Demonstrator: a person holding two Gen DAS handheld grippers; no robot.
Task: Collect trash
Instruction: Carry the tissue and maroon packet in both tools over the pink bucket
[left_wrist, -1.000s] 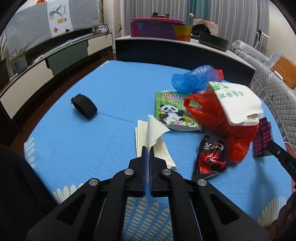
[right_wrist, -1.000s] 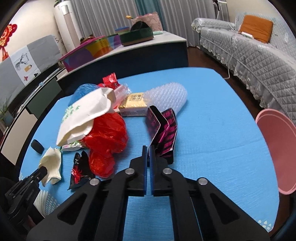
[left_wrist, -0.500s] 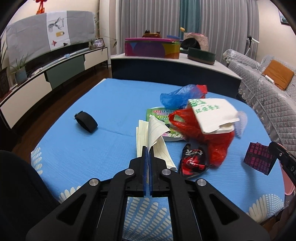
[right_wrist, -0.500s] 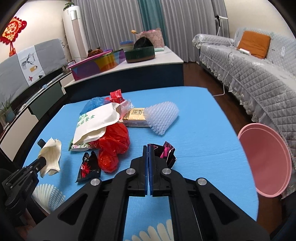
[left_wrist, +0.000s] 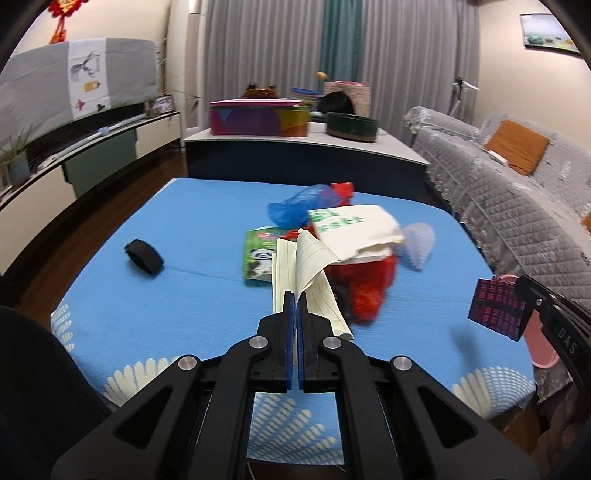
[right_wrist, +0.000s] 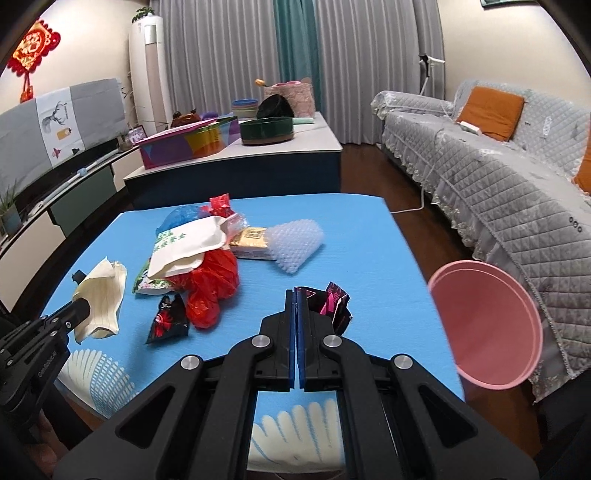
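Cream lined paper (left_wrist: 314, 273) sat clamped in the left gripper (left_wrist: 294, 295) above the blue-clothed table's (left_wrist: 184, 295) near edge; a green panda-printed packet (left_wrist: 258, 258) lay mid-table. "DAS" marked the right gripper (right_wrist: 297, 295), pinched shut on a black-and-magenta wrapper (right_wrist: 334, 304) with unreadable writing.

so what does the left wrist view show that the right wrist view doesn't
Only the left wrist view: a black strap lying alone on the blue table.
Only the right wrist view: a yellow box beside the white foam net, and a black-red wrapper.
Both: the left tongs shut on lined paper, the right tongs shut on a pink-black wrapper, the red bag and the pink bin.
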